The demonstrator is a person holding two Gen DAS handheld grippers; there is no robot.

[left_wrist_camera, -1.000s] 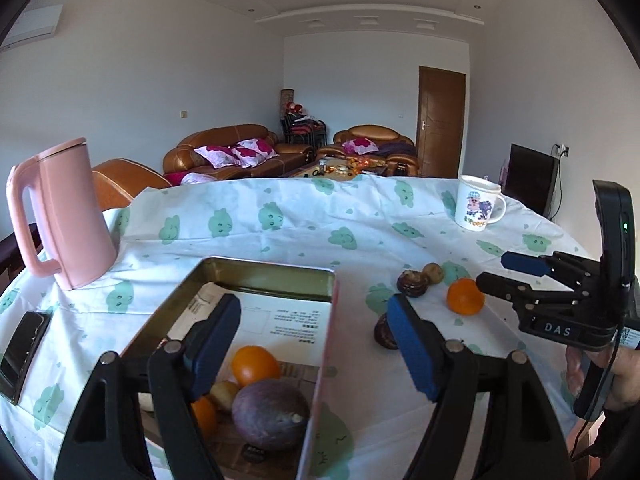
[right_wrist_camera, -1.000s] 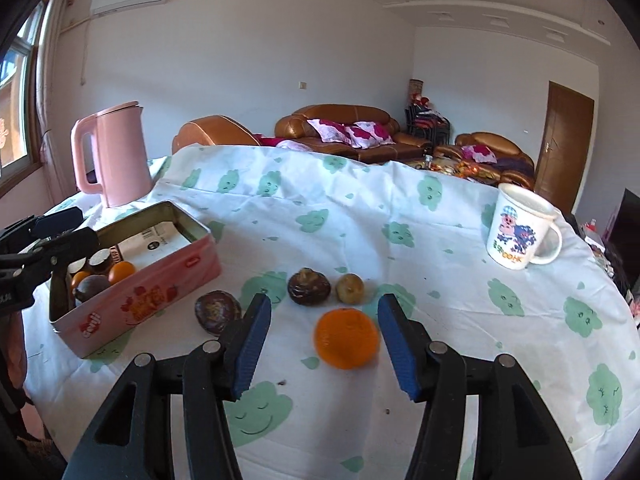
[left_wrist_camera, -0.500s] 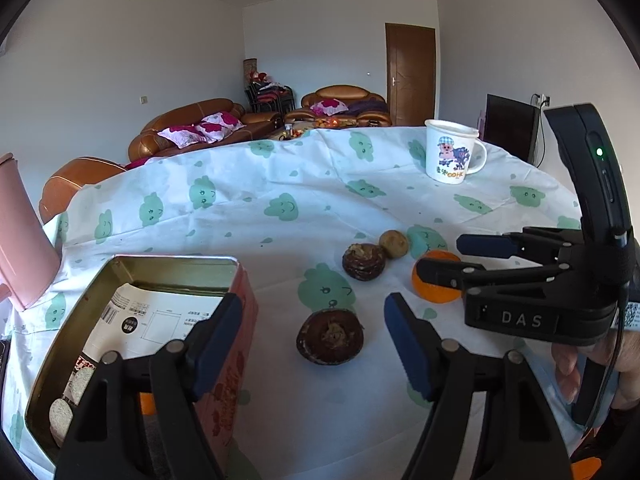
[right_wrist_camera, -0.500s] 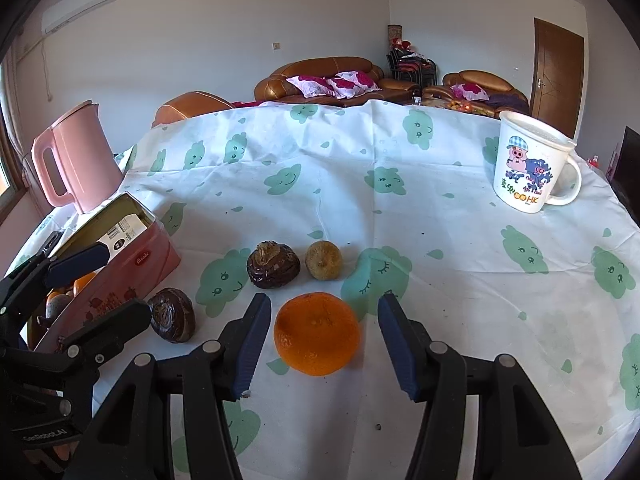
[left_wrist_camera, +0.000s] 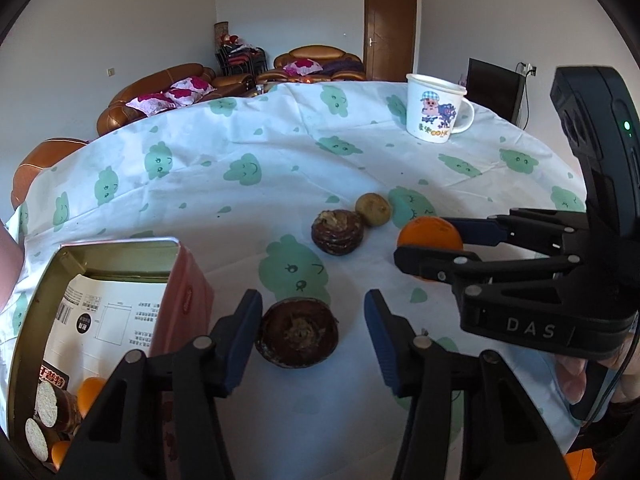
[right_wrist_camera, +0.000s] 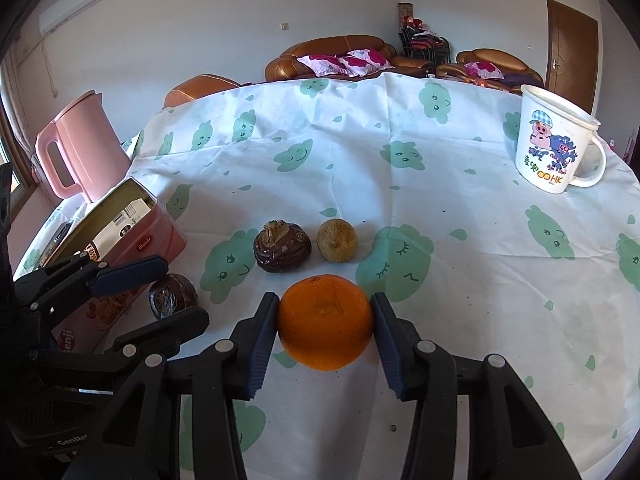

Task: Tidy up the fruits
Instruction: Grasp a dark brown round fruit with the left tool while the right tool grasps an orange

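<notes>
Fruits between both sets of fingers

Your right gripper (right_wrist_camera: 325, 330) has its blue-padded fingers (right_wrist_camera: 262, 338) against both sides of the round orange tangerine (right_wrist_camera: 326, 322), which sits on the counter under the white cloth with green cloud faces (right_wrist_camera: 360, 152); whether it is lifted you cannot tell. Your left gripper (left_wrist_camera: 312, 338) has its fingers spread wide around the dark brown wrinkled fruit (left_wrist_camera: 298, 332), one pad close to it, the other apart. That fruit lies just beside the open pink rectangular tin (left_wrist_camera: 188, 280), which holds small oranges. Beyond the tangerine lie a second dark brown fruit (right_wrist_camera: 282, 248) and a small tan round fruit (right_wrist_camera: 337, 240), side by side.
</notes>
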